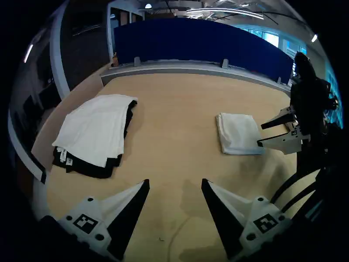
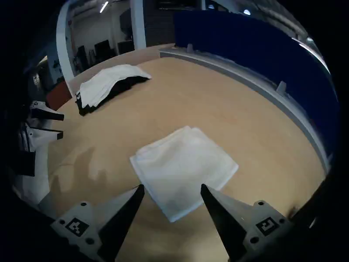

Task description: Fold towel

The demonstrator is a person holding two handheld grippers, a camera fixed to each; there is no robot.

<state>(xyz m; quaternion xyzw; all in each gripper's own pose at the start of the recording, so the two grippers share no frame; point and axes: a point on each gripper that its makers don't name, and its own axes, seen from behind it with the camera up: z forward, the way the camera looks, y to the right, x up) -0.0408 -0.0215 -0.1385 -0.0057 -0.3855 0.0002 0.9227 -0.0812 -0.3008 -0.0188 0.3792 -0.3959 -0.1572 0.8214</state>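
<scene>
A folded white towel lies flat on the wooden table. My right gripper hovers open just above the towel's near edge, nothing between its fingers; from the left gripper view the right gripper sits at the towel's right side. My left gripper is open over bare table, well short of the towel, and appears in the right gripper view as the left gripper at the far left.
A stack of white and black towels lies at the table's far side. A blue partition runs along the back edge. A person's dark sleeve holds the right gripper.
</scene>
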